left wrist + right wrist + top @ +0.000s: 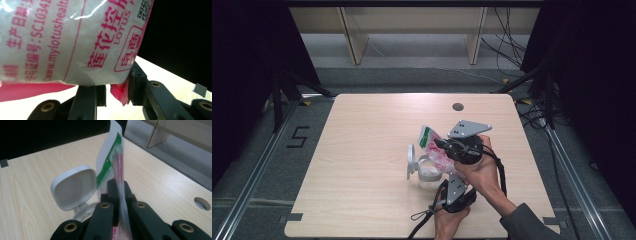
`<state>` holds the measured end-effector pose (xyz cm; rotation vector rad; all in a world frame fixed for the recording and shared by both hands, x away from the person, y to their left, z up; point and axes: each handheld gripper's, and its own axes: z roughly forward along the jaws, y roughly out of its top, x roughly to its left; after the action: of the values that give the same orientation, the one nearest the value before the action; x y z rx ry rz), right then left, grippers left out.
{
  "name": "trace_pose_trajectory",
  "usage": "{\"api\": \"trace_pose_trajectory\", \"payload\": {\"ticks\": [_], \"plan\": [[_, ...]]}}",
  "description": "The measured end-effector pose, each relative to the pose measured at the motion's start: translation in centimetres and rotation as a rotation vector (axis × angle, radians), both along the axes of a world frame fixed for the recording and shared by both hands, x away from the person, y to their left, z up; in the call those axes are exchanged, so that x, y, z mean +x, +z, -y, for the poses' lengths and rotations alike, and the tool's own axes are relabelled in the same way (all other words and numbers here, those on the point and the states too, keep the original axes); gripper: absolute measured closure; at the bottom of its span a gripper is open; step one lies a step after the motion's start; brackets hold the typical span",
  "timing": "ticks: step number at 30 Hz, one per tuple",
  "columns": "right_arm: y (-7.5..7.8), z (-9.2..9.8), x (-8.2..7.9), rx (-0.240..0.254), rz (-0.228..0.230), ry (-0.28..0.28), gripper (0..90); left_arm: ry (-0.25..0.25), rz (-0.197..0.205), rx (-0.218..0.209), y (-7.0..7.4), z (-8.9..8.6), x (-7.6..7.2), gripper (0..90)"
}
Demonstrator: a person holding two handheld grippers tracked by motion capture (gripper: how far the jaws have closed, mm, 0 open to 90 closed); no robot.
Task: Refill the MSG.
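A plastic bag (431, 141) with pink print and a green strip along its top is held tilted above a clear jar (428, 176), whose white flip lid (411, 159) stands open. My right gripper (443, 145) is shut on the bag's upper part; in the right gripper view the thin film (117, 160) runs up from between its jaws (117, 187), with the lid (73, 187) just beyond. My left gripper (448, 176) comes from below, shut on the bag's pink bottom corner (120, 93), and the printed bag (62, 37) looms over its jaws (117, 92).
The light wooden table (362, 150) has a round cable hole (457, 106) near its far edge. Wooden shelf legs and loose cables stand on the floor beyond. Metal rails run along both sides of the table.
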<state>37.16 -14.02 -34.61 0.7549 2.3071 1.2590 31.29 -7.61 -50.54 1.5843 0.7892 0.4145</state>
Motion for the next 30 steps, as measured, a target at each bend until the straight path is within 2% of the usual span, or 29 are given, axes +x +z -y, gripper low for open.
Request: {"api": "trace_pose_trajectory", "payload": {"ticks": [3,6,7,8,9,11,13,18,19,20,21,22,24,25,26,28,30], "plan": [[0.09,0.09,0.10,0.008,-0.006,0.013,90.0,-0.005,0.005,-0.002,-0.01,-0.11,0.07,71.6],[0.05,-0.12,0.10,-0.009,-0.014,0.013,90.0,-0.004,0.008,-0.006,-0.02,-0.11,0.09,71.7],[0.06,-0.13,0.17,0.001,0.000,0.010,90.0,-0.001,0.006,-0.003,0.08,-0.15,0.02,71.7],[0.13,-0.12,0.09,0.012,-0.019,0.006,90.0,-0.003,0.008,-0.004,0.10,-0.18,0.05,71.7],[0.12,-0.14,0.12,0.012,-0.016,0.011,90.0,-0.005,0.005,-0.001,0.07,-0.18,0.07,71.7],[0.00,-0.28,0.18,-0.004,-0.010,0.016,90.0,-0.002,0.008,-0.003,-0.01,-0.12,0.11,71.7],[0.00,-0.28,0.21,0.011,-0.004,0.006,90.0,-0.007,0.004,-0.009,0.11,-0.18,0.11,71.7],[0.09,-0.25,0.23,0.002,-0.013,0.009,90.0,-0.007,0.008,-0.011,0.07,-0.15,0.20,71.8],[0.15,-0.19,0.20,0.008,-0.025,0.003,90.0,-0.006,0.007,-0.007,0.11,-0.18,0.17,71.8],[0.08,-0.25,0.22,0.016,-0.017,-0.002,90.0,-0.008,0.005,-0.007,0.10,-0.17,0.17,71.8],[0.10,-0.24,0.24,0.002,-0.024,0.006,90.0,-0.008,0.007,-0.010,0.05,-0.12,0.20,71.8],[0.01,-0.33,0.29,-0.002,-0.011,0.008,90.0,-0.007,0.007,-0.014,0.06,-0.08,0.19,71.8],[0.15,-0.27,0.20,0.007,-0.030,0.001,90.0,-0.007,0.007,-0.007,0.17,-0.18,0.16,71.8],[0.10,-0.28,0.26,0.016,-0.015,-0.002,90.0,-0.007,0.007,-0.008,0.14,-0.16,0.17,71.8],[0.12,-0.29,0.24,0.005,-0.025,0.007,90.0,-0.008,0.006,-0.008,0.10,-0.13,0.17,71.8],[0.04,-0.35,0.35,-0.007,0.002,0.013,90.0,-0.003,0.008,-0.005,0.13,-0.12,0.14,71.8],[0.16,-0.24,0.31,0.003,-0.014,0.014,90.0,-0.006,0.010,-0.004,0.16,-0.15,0.15,71.8]]}}
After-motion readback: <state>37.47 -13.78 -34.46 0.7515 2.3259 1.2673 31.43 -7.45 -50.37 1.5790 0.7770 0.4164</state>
